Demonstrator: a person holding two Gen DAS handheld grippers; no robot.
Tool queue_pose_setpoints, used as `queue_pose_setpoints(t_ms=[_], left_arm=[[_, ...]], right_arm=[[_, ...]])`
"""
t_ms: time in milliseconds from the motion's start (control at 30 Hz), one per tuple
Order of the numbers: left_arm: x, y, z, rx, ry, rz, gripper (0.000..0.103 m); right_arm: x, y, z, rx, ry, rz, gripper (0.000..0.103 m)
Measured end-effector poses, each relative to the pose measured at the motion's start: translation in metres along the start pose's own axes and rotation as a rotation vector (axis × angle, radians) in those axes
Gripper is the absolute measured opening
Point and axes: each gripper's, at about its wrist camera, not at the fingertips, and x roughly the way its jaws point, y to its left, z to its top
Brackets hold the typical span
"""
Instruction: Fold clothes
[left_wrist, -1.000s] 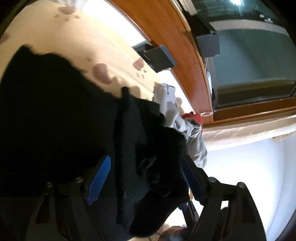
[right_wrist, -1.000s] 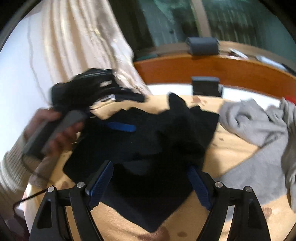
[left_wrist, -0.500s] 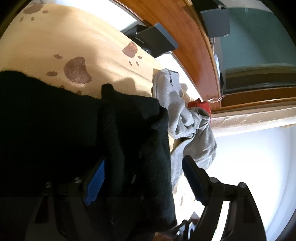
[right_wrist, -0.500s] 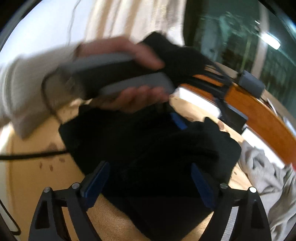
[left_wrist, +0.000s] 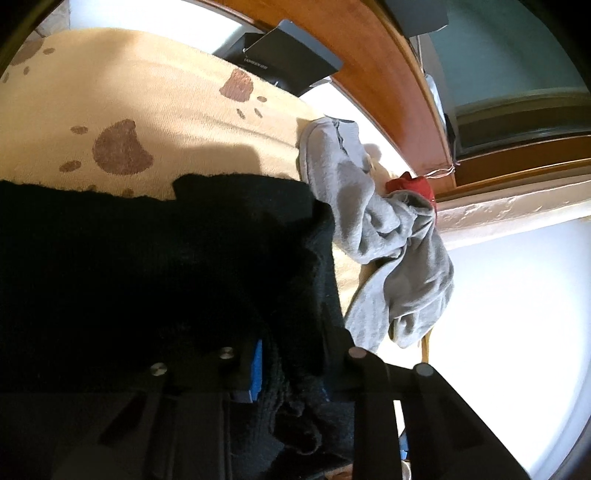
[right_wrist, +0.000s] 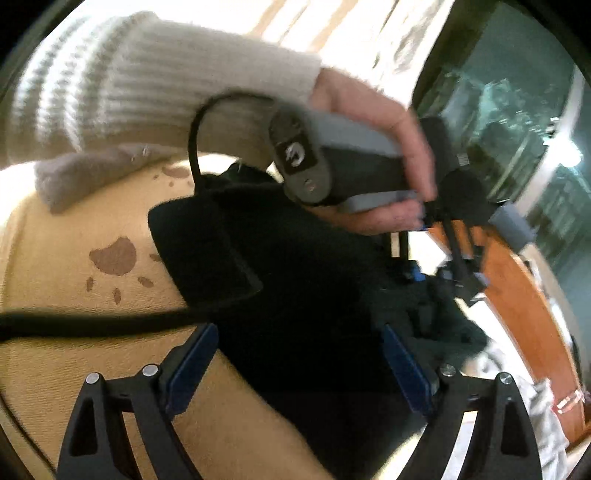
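The tan blanket (left_wrist: 177, 110) with brown paw prints carries everything here, spread over a bed that runs up to a wooden rail (left_wrist: 388, 85) along its far edge. On it the black garment (left_wrist: 166, 266) takes up most of the near half, a thick knit lying partly doubled, with one flat panel reaching toward the blanket's left side in the right wrist view. Beyond it, toward the far right corner of the blanket, a grey garment (left_wrist: 373, 236) lies crumpled and touching the black one's edge, with something red (left_wrist: 412, 184) just behind it. The left gripper (left_wrist: 291, 373) is closing on a bunched fold of the black knit, the cloth filling the narrow gap between its blue pads, so it reads as a pinch on the garment. The right gripper (right_wrist: 295, 365) stands spread wide over the black cloth, pressing on nothing, while a hand (right_wrist: 373, 155) in a cream ribbed sleeve (right_wrist: 147, 85) holds the other tool's handle above. To do this step well, I judge the left pinch should catch only the layers meant to travel, since a thick knit bunches easily; the right claw would best take the matching edge or corner before any lift, so the fold comes over square. The trailing black cable (right_wrist: 92, 325) across the blanket could snag the cloth.
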Motion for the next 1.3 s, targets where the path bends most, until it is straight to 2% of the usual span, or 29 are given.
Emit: queue_pose_setpoints(t_ms=[100, 233, 433, 600, 733, 867, 1033, 1167, 1300], left_arm=[[-0.006, -0.004, 0.001, 0.002, -0.008, -0.016, 0.026], [-0.014, -0.013, 0.003, 0.004, -0.02, -0.044, 0.026], [-0.024, -0.028, 0.0, 0.027, -0.027, -0.065, 0.026], [-0.03, -0.031, -0.002, 0.038, -0.024, -0.064, 0.026], [-0.026, -0.027, -0.001, 0.027, -0.015, -0.071, 0.026], [-0.025, -0.022, -0.001, 0.014, -0.012, -0.072, 0.026], [-0.024, -0.014, 0.002, -0.007, -0.006, -0.084, 0.026], [-0.023, -0.013, 0.0, -0.014, -0.009, -0.085, 0.026], [-0.025, -0.01, 0.0, -0.023, -0.017, -0.087, 0.026]], right_arm=[[-0.023, 0.0, -0.011, 0.032, -0.017, -0.103, 0.092], [-0.05, -0.002, -0.027, 0.106, 0.01, -0.248, 0.093], [-0.045, 0.021, -0.009, 0.003, -0.048, -0.392, 0.093], [-0.012, 0.039, 0.0, -0.109, 0.01, -0.368, 0.093], [0.002, 0.042, 0.006, -0.2, -0.006, -0.385, 0.093], [0.007, 0.025, 0.011, -0.144, 0.01, -0.374, 0.093], [0.001, 0.024, -0.009, -0.115, 0.059, -0.351, 0.093], [0.012, 0.021, -0.003, -0.119, 0.068, -0.338, 0.093], [0.028, 0.012, 0.002, -0.104, 0.112, -0.285, 0.092]])
